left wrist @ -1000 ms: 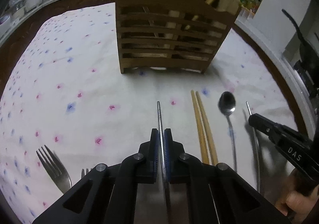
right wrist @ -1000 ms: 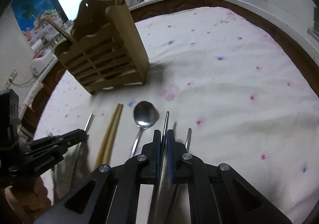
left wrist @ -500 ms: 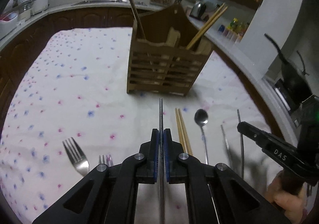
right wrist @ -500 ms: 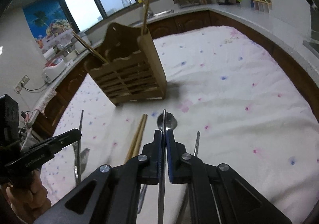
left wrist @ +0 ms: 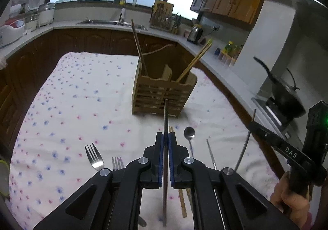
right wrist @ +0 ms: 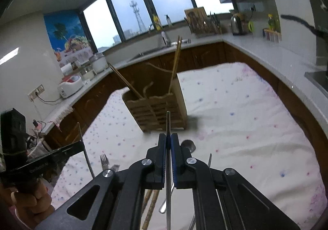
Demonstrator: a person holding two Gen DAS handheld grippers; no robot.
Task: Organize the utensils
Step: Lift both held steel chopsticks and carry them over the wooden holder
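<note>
Both grippers up off the cloth [left wrist: 61, 107] since 1 s ago; we see left gripper [left wrist: 166, 144] and right gripper [right wrist: 168, 145] each clamped on 1 metal rod, facing the wooden caddy [left wrist: 162, 94].

Ahead of you at twelve o'clock, tall windows [right wrist: 141, 15] show a grey sky and a tower. A pale counter [left wrist: 86, 23] over dark wood cabinets [left wrist: 92, 41] wraps the room, wooden wall cupboards [left wrist: 231, 2] hang at one o'clock, and a tropical poster [right wrist: 65, 31] hangs at ten.

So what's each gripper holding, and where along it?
Each grips one metal chopstick mid-shaft: left gripper holds its metal chopstick; right gripper holds another, tips pointing forward.
</note>
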